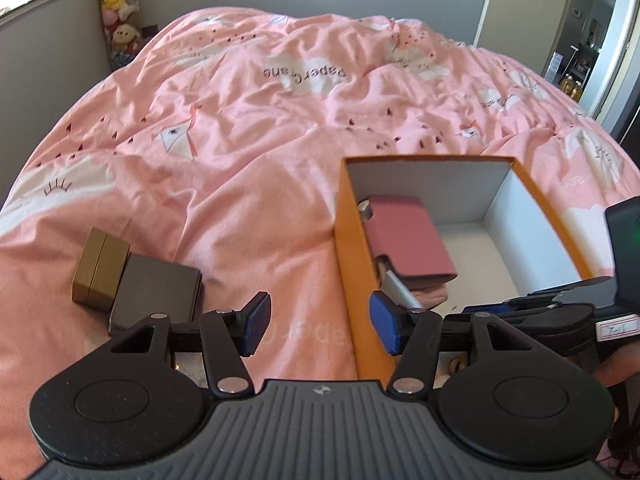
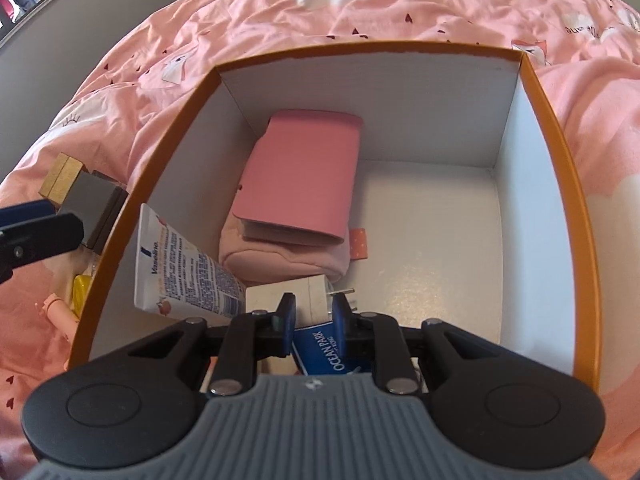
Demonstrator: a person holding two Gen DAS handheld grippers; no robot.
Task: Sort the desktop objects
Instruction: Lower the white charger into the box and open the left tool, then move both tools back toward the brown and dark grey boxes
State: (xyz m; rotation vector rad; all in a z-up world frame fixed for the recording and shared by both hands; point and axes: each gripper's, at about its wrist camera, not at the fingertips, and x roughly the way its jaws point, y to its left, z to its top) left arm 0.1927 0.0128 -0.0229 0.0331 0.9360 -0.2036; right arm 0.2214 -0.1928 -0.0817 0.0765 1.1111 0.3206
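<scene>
An orange box with white inner walls sits on the pink bedspread; it also shows in the left wrist view. Inside lie a pink wallet on a pink pouch, a Vaseline tube, a white plug adapter and a blue Ocean Park item. My right gripper hangs over the box's near end, jaws narrowly apart around the blue item and adapter. My left gripper is open and empty, straddling the box's left wall. A gold box and a grey box lie to its left.
Rumpled pink bedspread covers the bed. A yellow item and a small pink figure lie outside the box's left wall. A grey wall with stuffed toys stands far left; an open door far right.
</scene>
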